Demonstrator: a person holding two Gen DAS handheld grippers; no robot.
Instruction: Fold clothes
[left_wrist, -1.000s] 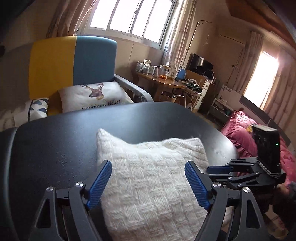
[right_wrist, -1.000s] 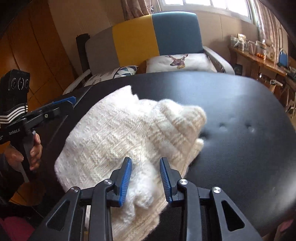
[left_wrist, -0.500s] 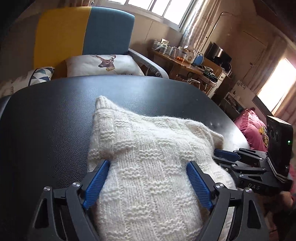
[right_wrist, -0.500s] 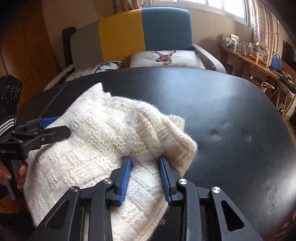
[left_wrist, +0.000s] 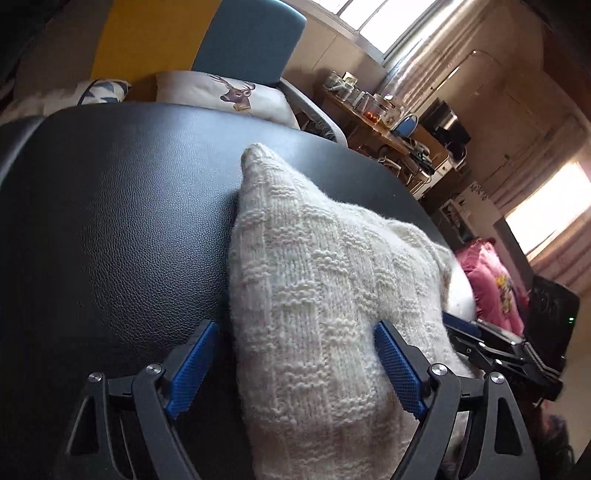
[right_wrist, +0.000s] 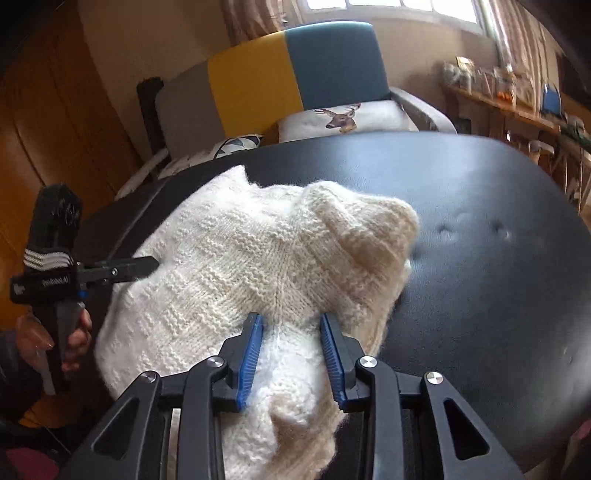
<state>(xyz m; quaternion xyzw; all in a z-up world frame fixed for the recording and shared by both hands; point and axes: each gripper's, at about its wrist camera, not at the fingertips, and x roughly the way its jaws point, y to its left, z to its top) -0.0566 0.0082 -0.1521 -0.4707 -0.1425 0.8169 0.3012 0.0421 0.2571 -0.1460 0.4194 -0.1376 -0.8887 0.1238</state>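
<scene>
Black leather tabletop (right_wrist: 480, 277), dimpled toward 3 o'clock. Right gripper (right_wrist: 291, 354) part closed, pinching a bunch of the cream knitted sweater (right_wrist: 258, 258). Left gripper (left_wrist: 295, 362) spread wide, straddling the sweater's near fold, left pad clear of the knit. Sweater heaped at table centre. At 12 o'clock, a yellow-and-blue armchair (right_wrist: 288, 74) with a deer cushion (right_wrist: 343, 114); cluttered wooden desk (left_wrist: 388, 129) beyond.

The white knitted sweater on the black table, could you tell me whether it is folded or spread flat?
Folded: the white knitted sweater lies bunched in doubled layers on the black table, not flat.
</scene>
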